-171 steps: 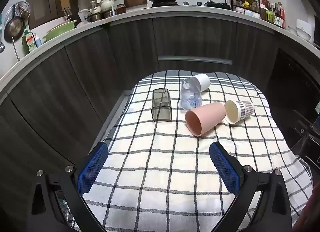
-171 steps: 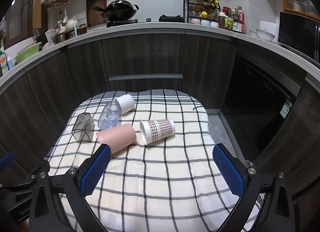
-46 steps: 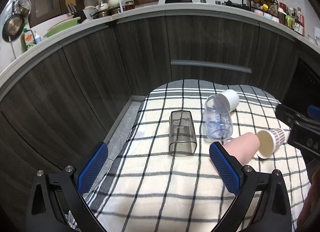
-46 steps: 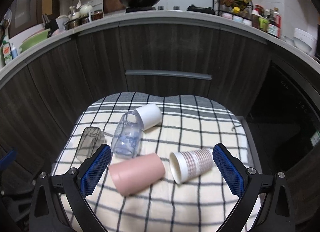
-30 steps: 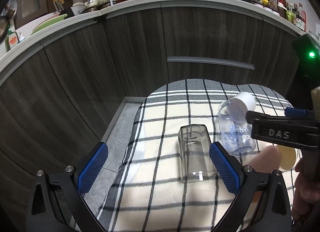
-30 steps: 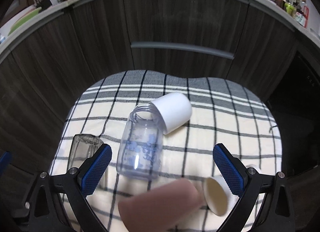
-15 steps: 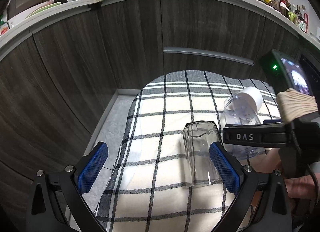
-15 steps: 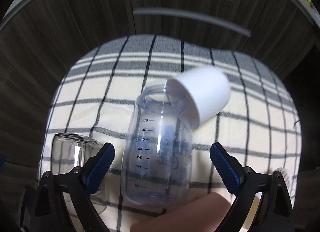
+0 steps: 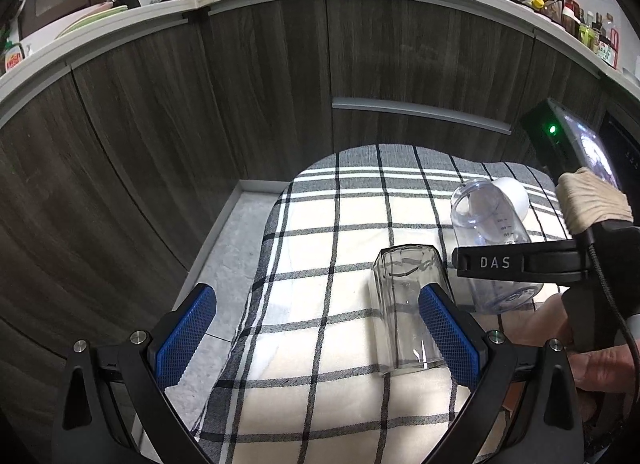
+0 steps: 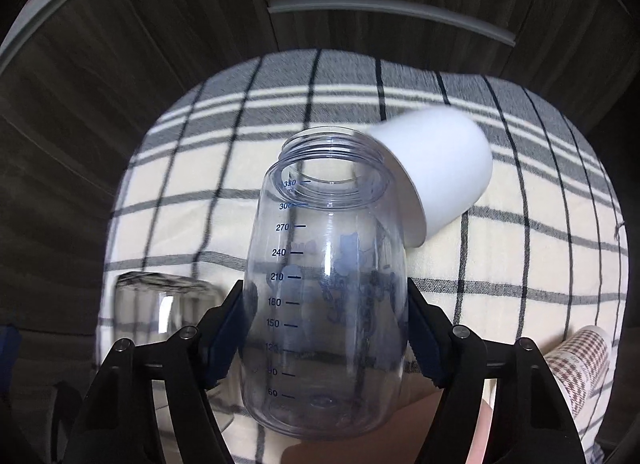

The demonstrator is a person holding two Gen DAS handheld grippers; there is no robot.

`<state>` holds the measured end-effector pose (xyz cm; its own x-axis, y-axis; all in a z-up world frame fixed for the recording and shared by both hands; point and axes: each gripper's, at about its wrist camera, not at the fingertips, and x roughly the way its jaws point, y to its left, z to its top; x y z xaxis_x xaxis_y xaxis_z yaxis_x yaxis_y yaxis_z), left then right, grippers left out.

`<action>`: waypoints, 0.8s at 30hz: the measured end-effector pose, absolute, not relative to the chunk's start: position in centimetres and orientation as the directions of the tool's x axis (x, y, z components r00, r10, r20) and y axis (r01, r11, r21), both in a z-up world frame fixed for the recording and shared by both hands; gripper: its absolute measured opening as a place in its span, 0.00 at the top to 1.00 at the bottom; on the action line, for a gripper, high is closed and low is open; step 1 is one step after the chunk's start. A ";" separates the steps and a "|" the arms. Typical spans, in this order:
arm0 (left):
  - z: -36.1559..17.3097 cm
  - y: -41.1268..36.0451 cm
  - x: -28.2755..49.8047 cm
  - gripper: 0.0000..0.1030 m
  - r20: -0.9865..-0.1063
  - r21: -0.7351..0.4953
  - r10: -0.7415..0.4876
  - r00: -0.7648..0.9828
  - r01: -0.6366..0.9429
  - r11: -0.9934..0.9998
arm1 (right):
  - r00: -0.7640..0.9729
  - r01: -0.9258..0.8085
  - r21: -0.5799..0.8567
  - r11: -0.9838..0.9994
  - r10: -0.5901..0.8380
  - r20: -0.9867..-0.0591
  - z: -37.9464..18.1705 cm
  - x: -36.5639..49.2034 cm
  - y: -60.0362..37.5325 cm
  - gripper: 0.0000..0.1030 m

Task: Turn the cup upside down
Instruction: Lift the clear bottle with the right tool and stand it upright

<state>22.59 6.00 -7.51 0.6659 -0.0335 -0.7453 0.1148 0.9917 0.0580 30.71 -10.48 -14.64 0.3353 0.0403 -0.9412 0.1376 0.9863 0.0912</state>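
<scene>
A clear plastic measuring bottle (image 10: 326, 304) lies on its side on the checked cloth, mouth away from me. My right gripper (image 10: 326, 328) has closed its blue pads against both sides of the bottle's body. The bottle also shows in the left wrist view (image 9: 488, 240), with the right gripper's black finger across it. A clear square glass (image 9: 404, 312) lies on its side just left of it, partly behind the right pad of my left gripper (image 9: 318, 338), which is open and empty. A white cup (image 10: 436, 168) lies touching the bottle's mouth.
A brown-checked paper cup (image 10: 580, 364) lies at the right edge, and a pink cup (image 10: 460, 424) shows under the right gripper. The checked cloth (image 9: 340, 224) covers a small table before dark cabinet fronts (image 9: 280, 84). The floor (image 9: 232, 248) lies left.
My right gripper moved forward and down onto the clear bottle and its pads closed on the body. My left gripper drifted closer to the square glass and stayed open.
</scene>
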 end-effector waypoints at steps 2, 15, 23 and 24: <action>-7.0 6.1 22.2 0.00 -0.740 0.062 -0.030 0.672 0.112 0.992 | 0.357 0.134 0.098 0.986 0.044 -0.933 -13.6 30.2 -10.3 0.30; -3.0 7.0 16.0 0.00 -0.712 0.079 -0.001 0.702 0.082 0.993 | 0.451 0.107 0.165 0.980 0.100 -0.887 -6.9 23.1 -9.6 0.30; -2.7 7.0 10.2 0.00 -0.710 0.093 0.007 0.704 0.083 0.992 | 0.440 0.107 0.194 0.975 0.128 -0.889 -5.9 16.0 -9.8 0.30; -2.7 6.8 9.4 0.00 -0.710 0.094 0.004 0.704 0.089 0.992 | 0.434 0.108 0.195 0.975 0.130 -0.891 -6.1 15.3 -9.8 0.30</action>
